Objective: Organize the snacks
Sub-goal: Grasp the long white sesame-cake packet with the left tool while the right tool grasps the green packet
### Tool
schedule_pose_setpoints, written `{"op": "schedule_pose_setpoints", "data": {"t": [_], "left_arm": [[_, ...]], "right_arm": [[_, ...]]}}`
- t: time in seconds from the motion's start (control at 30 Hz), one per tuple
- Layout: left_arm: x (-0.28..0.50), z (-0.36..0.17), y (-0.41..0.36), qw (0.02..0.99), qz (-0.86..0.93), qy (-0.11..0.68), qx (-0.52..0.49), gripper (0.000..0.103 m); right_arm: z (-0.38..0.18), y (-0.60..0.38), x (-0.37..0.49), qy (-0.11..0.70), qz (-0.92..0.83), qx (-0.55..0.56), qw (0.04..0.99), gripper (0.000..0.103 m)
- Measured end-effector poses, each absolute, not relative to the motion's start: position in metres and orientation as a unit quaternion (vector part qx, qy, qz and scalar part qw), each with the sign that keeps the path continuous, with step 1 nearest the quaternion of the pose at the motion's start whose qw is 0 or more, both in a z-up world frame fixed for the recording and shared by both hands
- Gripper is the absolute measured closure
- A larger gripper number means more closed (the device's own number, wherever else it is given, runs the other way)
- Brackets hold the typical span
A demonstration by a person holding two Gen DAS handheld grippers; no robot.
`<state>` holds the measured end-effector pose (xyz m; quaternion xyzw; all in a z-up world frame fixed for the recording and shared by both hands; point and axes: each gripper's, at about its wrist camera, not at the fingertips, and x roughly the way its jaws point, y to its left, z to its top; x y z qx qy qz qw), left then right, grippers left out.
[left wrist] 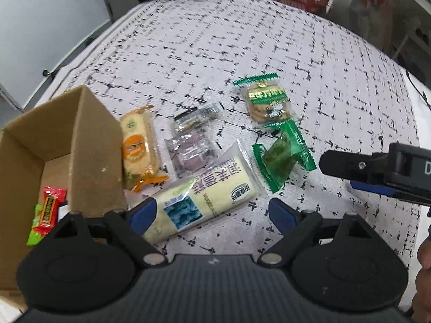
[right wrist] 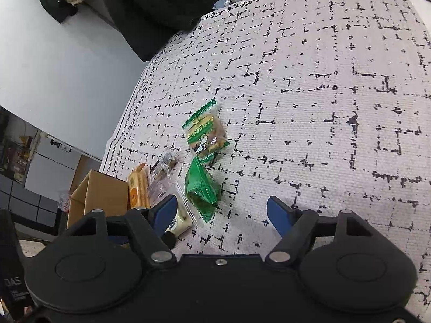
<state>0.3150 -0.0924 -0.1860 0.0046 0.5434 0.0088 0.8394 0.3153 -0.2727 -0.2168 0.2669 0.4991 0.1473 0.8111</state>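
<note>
Entry: snack sorting, cloth-covered table [left wrist: 269, 53], cardboard box [left wrist: 89, 145] at 9 o'clock of the left wrist view.

Risks, as judged:
- The long cream cake packet [left wrist: 204, 191] is glossy and soft; if pinched near one end it may be expected to sag or slip, and the clear purple packet [left wrist: 191, 152] lying against its upper edge could be dragged along.
- The upright box wall stands close to the left finger; it could be knocked, and the box shifted, if the approach is widened toward 9 o'clock.
- The right gripper [right wrist: 221, 212] is held near the crumpled green wrapper [right wrist: 202, 191]; a crossing of both tools over the same cluster could cause a collision.

Position relative to fingers:
- Left gripper [left wrist: 212, 214]: fingers spread wide, nothing held. The cream cake packet's near end lies at 10 o'clock of the gap, just beside the left finger [left wrist: 142, 214]; contact cannot be told for certain, the overlap being hidden.
- Right gripper: fingers spread wide, nothing held. The green wrapper lies at 11 o'clock of its gap, the green biscuit packet [right wrist: 206, 137] beyond at 12 o'clock.

Remaining stock: orange-labelled cracker packet [left wrist: 137, 148] against the box wall; small dark-striped packet [left wrist: 196, 115]; red candy wrapper [left wrist: 49, 207] already inside the box.
</note>
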Motion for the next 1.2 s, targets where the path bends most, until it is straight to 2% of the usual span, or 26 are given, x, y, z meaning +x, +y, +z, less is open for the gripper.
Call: {"op": "schedule_pose_setpoints", "data": {"t": [0.6, 0.7, 0.83, 0.9, 0.97, 1.03, 1.07, 1.2], "left_arm": [[0.345, -0.220, -0.095, 0.829, -0.005, 0.556, 0.060, 0.012], [0.345, -0.220, -0.093, 0.830, -0.002, 0.555, 0.048, 0.017], [0.342, -0.216, -0.090, 0.833, 0.008, 0.552, 0.038, 0.037], [0.341, -0.213, -0.088, 0.834, 0.010, 0.551, 0.022, 0.042], [0.340, -0.209, -0.086, 0.835, 0.012, 0.550, 0.004, 0.045], [0.337, -0.204, -0.085, 0.837, 0.012, 0.547, -0.010, 0.049], [0.336, -0.203, -0.084, 0.836, 0.013, 0.548, -0.018, 0.049], [0.329, -0.196, -0.080, 0.837, 0.018, 0.545, -0.051, 0.052]], "right_arm": [[-0.236, -0.263, 0.331, 0.501, 0.165, 0.261, 0.808, 0.030], [-0.237, -0.260, 0.332, 0.499, 0.170, 0.254, 0.811, 0.033], [-0.238, -0.253, 0.339, 0.497, 0.176, 0.249, 0.812, 0.042], [-0.240, -0.248, 0.344, 0.498, 0.180, 0.246, 0.812, 0.045], [-0.240, -0.243, 0.344, 0.497, 0.185, 0.235, 0.815, 0.049], [-0.240, -0.238, 0.344, 0.499, 0.192, 0.224, 0.815, 0.065], [-0.241, -0.236, 0.343, 0.503, 0.196, 0.222, 0.812, 0.069], [-0.240, -0.238, 0.341, 0.504, 0.195, 0.227, 0.810, 0.074]]}}
